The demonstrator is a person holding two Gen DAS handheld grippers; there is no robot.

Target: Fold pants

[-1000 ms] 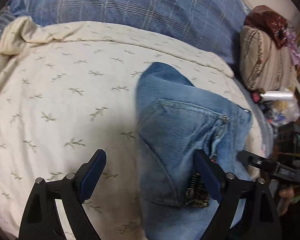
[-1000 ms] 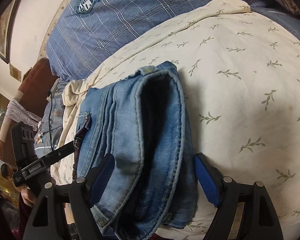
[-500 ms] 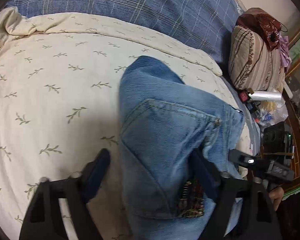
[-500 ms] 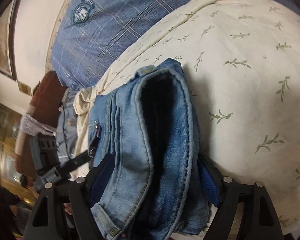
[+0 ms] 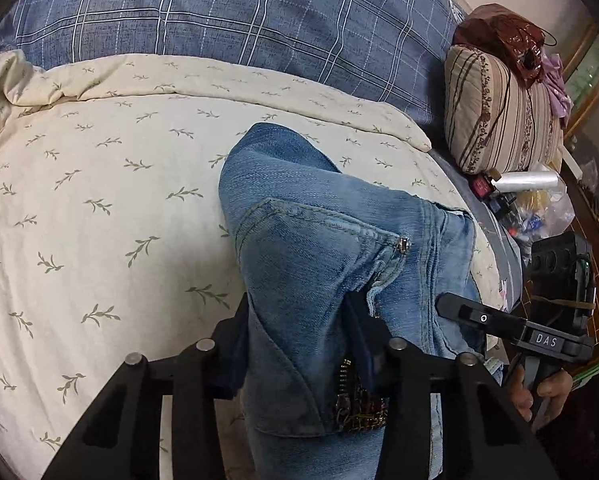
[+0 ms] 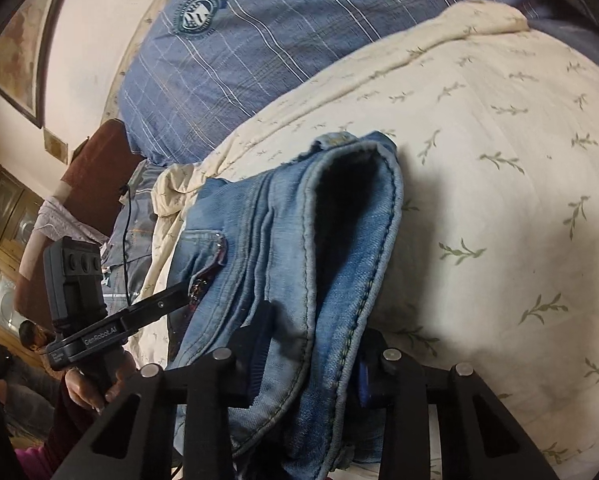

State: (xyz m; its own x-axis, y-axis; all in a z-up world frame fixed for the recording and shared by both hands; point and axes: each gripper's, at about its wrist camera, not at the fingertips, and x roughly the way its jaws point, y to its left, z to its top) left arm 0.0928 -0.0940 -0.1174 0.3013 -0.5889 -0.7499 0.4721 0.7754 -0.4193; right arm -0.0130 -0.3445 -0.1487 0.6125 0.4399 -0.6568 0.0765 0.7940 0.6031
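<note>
Cream leaf-print bedspread (image 5: 99, 200) beneath us, plaid pillow (image 5: 239, 12) behind. We've got the folded jeans (image 5: 319, 248) lying on it, and both jaws have just been closing: left gripper (image 5: 299, 340) and right gripper (image 6: 311, 360) each clamp bunched denim at the near end.

A bed (image 5: 259, 12) carries a cream sheet (image 5: 79, 200). Folded jeans (image 5: 319, 240) lie on it. A striped pillow (image 5: 499, 120) sits beside.
</note>
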